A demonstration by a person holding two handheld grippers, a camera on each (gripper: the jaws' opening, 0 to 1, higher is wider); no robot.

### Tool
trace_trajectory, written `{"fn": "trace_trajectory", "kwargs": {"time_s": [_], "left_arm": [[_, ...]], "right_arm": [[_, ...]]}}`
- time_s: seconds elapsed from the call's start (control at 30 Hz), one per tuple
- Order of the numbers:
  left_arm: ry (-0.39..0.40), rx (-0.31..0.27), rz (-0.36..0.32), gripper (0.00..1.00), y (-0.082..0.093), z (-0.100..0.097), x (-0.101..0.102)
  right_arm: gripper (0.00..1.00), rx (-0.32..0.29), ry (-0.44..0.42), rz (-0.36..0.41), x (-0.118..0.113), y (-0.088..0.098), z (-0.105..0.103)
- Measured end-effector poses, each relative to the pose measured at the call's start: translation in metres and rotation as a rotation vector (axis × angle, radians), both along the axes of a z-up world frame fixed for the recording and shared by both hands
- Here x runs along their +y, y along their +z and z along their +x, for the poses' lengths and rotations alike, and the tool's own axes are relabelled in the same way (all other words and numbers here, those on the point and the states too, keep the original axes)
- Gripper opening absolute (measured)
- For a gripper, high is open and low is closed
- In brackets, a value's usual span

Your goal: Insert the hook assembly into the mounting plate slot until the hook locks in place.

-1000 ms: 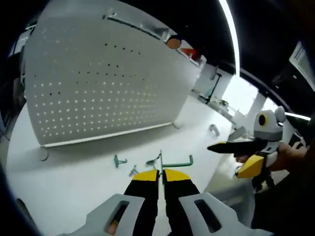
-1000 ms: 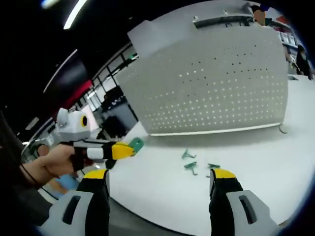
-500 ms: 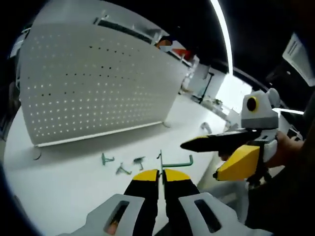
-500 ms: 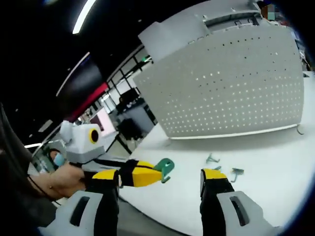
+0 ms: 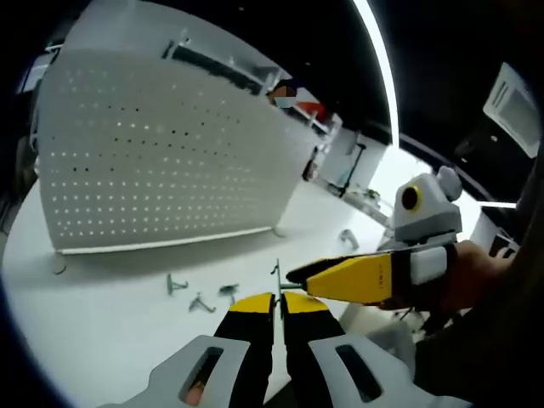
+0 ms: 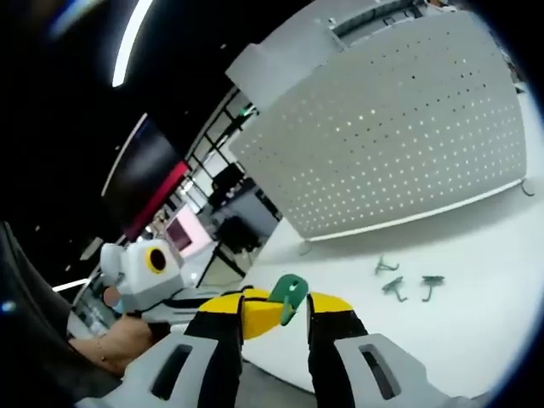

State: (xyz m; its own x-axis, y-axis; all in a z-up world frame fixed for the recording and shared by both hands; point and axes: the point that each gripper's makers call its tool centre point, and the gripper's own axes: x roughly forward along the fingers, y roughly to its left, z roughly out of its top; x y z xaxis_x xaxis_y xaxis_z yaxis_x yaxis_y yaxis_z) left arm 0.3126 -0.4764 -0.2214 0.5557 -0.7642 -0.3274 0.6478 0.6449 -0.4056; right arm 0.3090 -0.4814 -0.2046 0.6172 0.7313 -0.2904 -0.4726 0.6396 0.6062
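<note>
White table (image 5: 102, 323), dim hall behind with ceiling strip lights; carries the items listed.

Item 1. Mounting plate (image 5: 161, 161) (image 6: 399, 144): pale perforated panel standing upright near the far edge of the table on small feet. Judged stiff sheet metal, stable enough to push against; which opening counts as the slot cannot be told.

Item 2. Hook assembly (image 5: 278, 280) (image 6: 289, 297): green part with a thin wire stem, held in the air well short of the plate. In the right gripper view its flat green end stands up between the yellow tips. Judged light, rigid and small, probably smooth and apt to twist in a pinch. Best held on the flat end or the straight stem, leaving the plate-side end free for entry.

Item 3. Loose hooks (image 5: 200, 293) (image 6: 408, 280): three small greenish pieces lying on the table in front of the plate, apart from both tools.

Item 4. Left hand-held gripper (image 5: 278, 299): jaws pressed together, pinching the hook's wire stem, which rises just above the yellow tips.

Item 5. Right hand-held gripper (image 6: 276, 308) (image 5: 297, 274): held in a hand, arriving from the right in the left gripper view with its yellow tips right by the held hook. Jaws narrowed around the left tool's tip and the green end, a small gap left; contact with the hook cannot be confirmed.
</note>
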Motion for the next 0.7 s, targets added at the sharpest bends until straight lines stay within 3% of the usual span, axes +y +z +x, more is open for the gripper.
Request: {"fn": "trace_trajectory", "kwargs": {"time_s": [0.13,0.23,0.33,0.5,0.6,0.7], "left_arm": [[0.000,0.003,-0.034,0.02,0.005,-0.001,-0.003],[0.015,-0.011,-0.059,0.02,0.010,0.000,-0.002],[0.022,-0.029,-0.083,0.02,0.017,0.000,-0.003],[0.031,-0.090,-0.066,0.02,0.024,0.002,-0.003],[0.022,-0.158,-0.020,0.02,0.028,0.003,-0.003],[0.026,-0.192,0.000,0.02,0.029,0.002,-0.005]], "right_arm": [[0.19,-0.024,-0.016,-0.016,-0.003,0.002,0.003],[0.11,-0.010,-0.008,0.017,-0.002,0.006,0.003],[0.10,-0.018,-0.033,0.030,-0.005,0.009,0.006],[0.09,0.000,-0.054,0.086,-0.004,0.014,0.007],[0.07,0.016,-0.060,0.118,-0.004,0.016,0.007],[0.03,0.056,-0.070,0.175,-0.003,0.018,0.007]]}}
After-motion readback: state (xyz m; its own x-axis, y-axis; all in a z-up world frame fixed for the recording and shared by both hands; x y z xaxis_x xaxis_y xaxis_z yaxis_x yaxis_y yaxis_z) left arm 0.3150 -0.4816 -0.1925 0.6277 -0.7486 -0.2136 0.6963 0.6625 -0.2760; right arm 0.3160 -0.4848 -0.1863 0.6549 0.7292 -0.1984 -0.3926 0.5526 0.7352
